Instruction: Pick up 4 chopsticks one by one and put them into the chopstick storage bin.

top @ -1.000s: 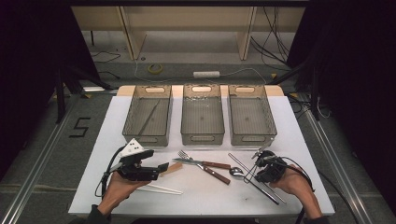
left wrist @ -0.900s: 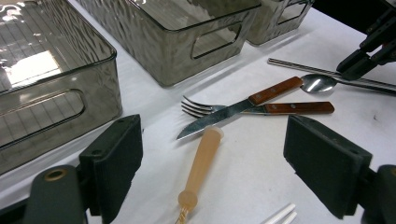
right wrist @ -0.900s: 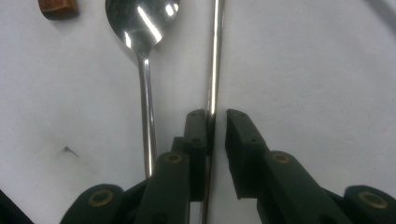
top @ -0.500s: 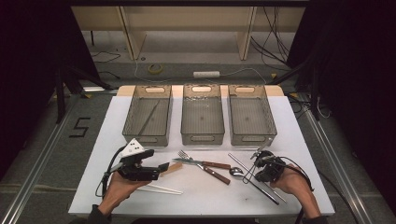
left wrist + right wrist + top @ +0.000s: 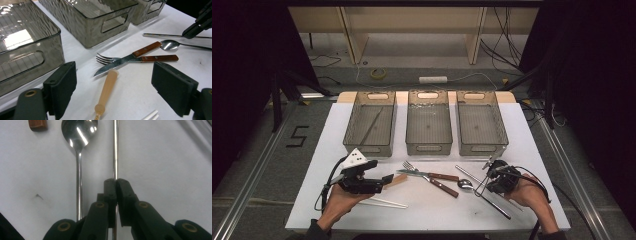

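While left gripper (image 5: 113, 87) jaws sit spread, right gripper (image 5: 116, 182) jaws pinch the metal chopstick (image 5: 115, 147) just beside the spoon (image 5: 79, 135).

1. High view: white table (image 5: 512, 125) brightly lit from above; surrounding room was dark, nearly black at both sides.
2. Left gripper view: sharp mid-distance, near black pads soft; glare patch on the grey bin (image 5: 22, 47).
3. Right gripper view: spoon (image 5: 79, 135) bowl showed bright streaks; overall slightly soft.
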